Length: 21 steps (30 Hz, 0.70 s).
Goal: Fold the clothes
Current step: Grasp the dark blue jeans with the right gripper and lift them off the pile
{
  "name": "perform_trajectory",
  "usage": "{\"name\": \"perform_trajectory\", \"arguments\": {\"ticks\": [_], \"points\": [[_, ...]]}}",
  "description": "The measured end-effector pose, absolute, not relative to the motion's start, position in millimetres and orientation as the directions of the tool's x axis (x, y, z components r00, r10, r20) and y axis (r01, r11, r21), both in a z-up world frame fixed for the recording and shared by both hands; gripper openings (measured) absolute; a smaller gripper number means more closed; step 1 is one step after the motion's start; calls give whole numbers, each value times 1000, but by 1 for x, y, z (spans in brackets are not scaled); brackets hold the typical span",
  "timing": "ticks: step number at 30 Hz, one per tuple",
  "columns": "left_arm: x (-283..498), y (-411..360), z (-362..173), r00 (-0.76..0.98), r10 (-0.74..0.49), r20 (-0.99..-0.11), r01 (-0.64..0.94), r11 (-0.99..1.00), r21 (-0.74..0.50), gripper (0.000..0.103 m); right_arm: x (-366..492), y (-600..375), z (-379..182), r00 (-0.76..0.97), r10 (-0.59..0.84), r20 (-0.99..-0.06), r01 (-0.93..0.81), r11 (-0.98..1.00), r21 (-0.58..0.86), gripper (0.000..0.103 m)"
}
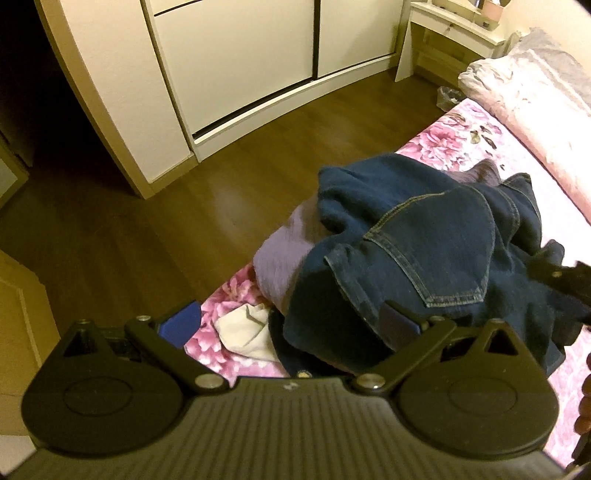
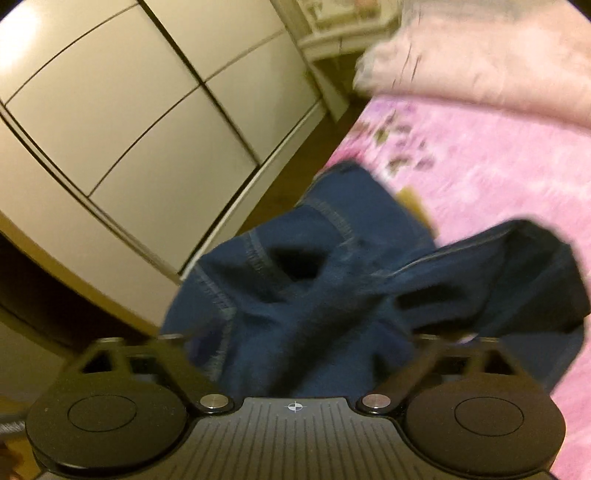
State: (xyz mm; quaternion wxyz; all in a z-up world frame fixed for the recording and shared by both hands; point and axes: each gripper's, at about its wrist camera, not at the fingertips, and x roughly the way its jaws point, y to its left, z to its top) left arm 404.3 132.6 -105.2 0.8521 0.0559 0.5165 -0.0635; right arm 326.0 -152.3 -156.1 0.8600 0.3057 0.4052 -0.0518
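Dark blue jeans (image 1: 424,254) lie bunched on the pink floral bed, back pocket up, over a purple garment (image 1: 280,254) and a white cloth (image 1: 247,332). My left gripper (image 1: 291,325) is open just above the near edge of the pile; its blue pads (image 1: 181,321) stand wide apart and hold nothing. In the blurred right wrist view the jeans (image 2: 314,295) fill the space between my right gripper's fingers (image 2: 299,350); the fingertips are hidden in the denim. The right gripper also shows at the left wrist view's right edge (image 1: 565,280), against the jeans.
The pink floral bed (image 1: 491,147) has a folded pink quilt (image 1: 535,92) at its far end. Wooden floor (image 1: 184,206) lies to the left, with a white wardrobe (image 1: 236,55) and a small white table (image 1: 454,29) behind.
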Motion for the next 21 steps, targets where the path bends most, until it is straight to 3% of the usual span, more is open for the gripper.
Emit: {"name": "perform_trajectory", "arguments": {"ticks": [2,3,4,5,6,10,13,17,21], "points": [[406,132,-105,459,-39,-887,156,987,37,102,338,-148,-169,622,187,-760,378,778,501,74],[407,133,-104,460,-35,-887,151,988,39,102,343,-147,-175,601,197,-775,400,765,504,46],[407,133,-103,461,-32,-887,147,988,41,102,346,-147,-181,583,193,-789,423,757,498,26],[405,133,-101,465,-29,-885,143,989,43,101,347,-149,-186,575,197,-794,442,742,504,8],[404,133,-99,470,-27,-883,140,989,44,101,343,-153,-187,593,218,-775,449,710,543,2],[396,130,-89,500,-24,-866,134,990,50,101,311,-178,-170,707,279,-649,422,570,705,1],[390,121,-79,526,-35,-850,149,988,51,100,276,-209,-132,829,229,-511,365,471,803,1],[371,93,-59,572,-85,-816,210,977,45,99,201,-264,-92,909,20,-416,376,389,841,1],[337,40,-46,582,-167,-796,326,945,40,99,86,-323,-68,895,-226,-384,435,257,863,1]]}}
